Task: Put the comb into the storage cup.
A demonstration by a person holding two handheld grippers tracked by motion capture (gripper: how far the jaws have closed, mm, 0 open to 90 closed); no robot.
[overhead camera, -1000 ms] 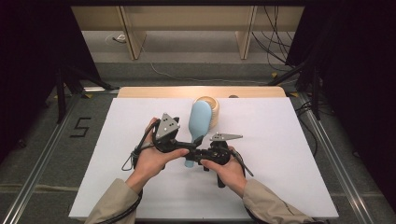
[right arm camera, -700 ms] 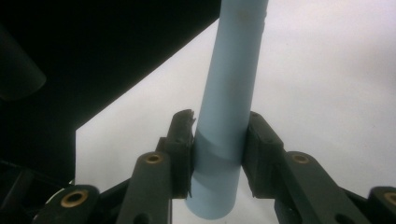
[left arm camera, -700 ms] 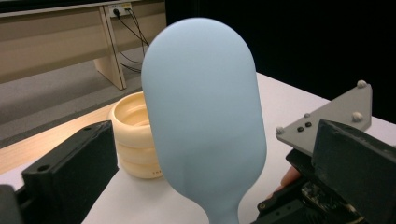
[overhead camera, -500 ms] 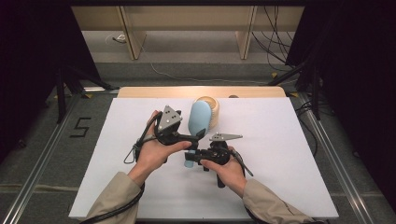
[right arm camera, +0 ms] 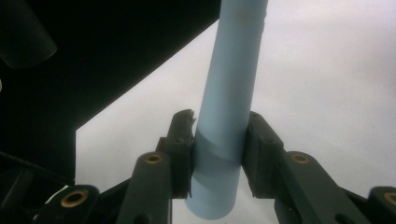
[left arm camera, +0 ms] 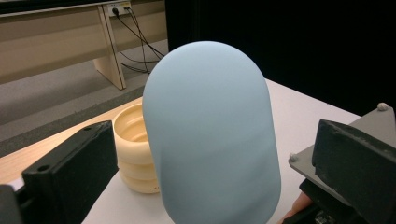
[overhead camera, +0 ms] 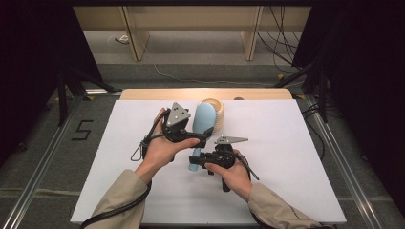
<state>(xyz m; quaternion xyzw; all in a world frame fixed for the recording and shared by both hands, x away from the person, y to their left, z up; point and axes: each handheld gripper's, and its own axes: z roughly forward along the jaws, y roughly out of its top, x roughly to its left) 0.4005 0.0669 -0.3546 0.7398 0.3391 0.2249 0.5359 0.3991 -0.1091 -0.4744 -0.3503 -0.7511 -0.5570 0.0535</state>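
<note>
A light blue paddle-shaped tool with a rounded oval head [overhead camera: 205, 120] and a round handle [right arm camera: 229, 88] is held above the white table. My right gripper [overhead camera: 195, 160] is shut on the handle near its end, and its pads [right arm camera: 184, 140] press on both sides of it in the right gripper view [right arm camera: 219, 140]. My left gripper [overhead camera: 204, 135] reaches in from the left at the head. In the left gripper view the head [left arm camera: 212, 135] stands between its wide jaws [left arm camera: 215, 142] with a gap on each side, so this gripper is open.
A cream ribbed cup [overhead camera: 216, 111] stands on the white table [overhead camera: 296, 143] just behind the blue head; it also appears in the left gripper view [left arm camera: 133, 158]. Beyond the table's far wooden edge are the floor, cables and wooden legs. Dark curtains flank both sides.
My left gripper has risen a little and moved toward the far side along the blue head. The right gripper and the handle in it have stayed still.
</note>
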